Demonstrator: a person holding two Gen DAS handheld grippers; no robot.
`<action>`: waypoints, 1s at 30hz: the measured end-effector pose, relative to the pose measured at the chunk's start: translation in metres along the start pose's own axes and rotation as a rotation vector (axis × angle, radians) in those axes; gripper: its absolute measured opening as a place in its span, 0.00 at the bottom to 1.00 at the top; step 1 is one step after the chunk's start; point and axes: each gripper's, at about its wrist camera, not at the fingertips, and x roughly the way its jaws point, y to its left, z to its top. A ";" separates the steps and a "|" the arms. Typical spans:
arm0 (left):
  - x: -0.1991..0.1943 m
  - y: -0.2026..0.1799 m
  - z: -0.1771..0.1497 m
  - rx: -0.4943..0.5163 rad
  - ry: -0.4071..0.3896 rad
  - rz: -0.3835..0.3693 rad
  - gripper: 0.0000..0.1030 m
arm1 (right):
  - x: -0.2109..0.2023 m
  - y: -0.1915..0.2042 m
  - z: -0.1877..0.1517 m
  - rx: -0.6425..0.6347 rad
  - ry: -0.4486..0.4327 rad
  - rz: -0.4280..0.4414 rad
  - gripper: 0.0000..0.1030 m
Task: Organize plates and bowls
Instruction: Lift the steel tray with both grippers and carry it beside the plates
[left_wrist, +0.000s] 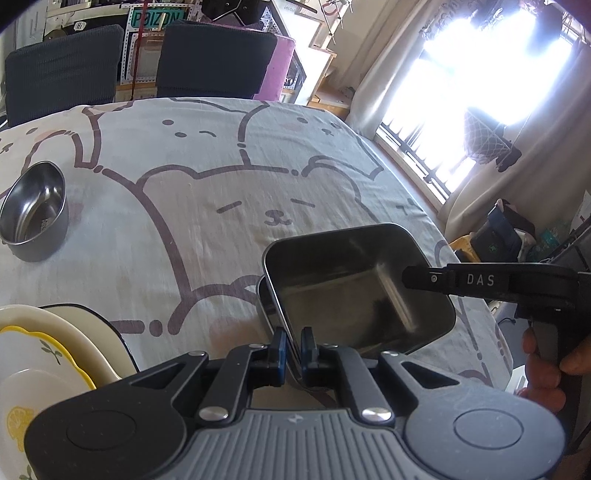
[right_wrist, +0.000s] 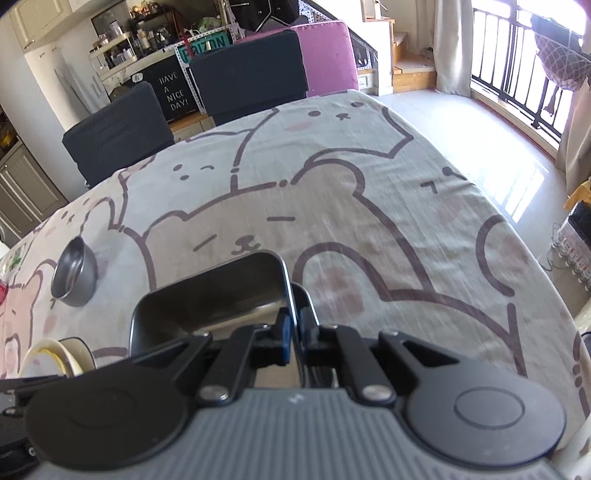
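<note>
Fingers (left_wrist: 308, 345) of both grippers pinch the steel tray's (left_wrist: 354, 284) rim.

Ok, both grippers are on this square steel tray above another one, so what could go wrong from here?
1. The square steel tray hangs tilted over the lower tray; it may jam crooked rather than nest.
2. The left gripper and right gripper pinch only thin rim, so it could slip.
</note>
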 end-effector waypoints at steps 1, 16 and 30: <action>0.000 0.000 0.000 -0.001 0.001 0.000 0.08 | 0.001 0.000 0.000 -0.001 0.004 0.001 0.07; 0.012 -0.005 -0.001 0.025 0.029 0.026 0.08 | 0.015 -0.001 0.002 -0.038 0.052 -0.031 0.07; 0.019 -0.007 -0.002 0.040 0.047 0.037 0.09 | 0.027 0.002 0.002 -0.100 0.070 -0.067 0.07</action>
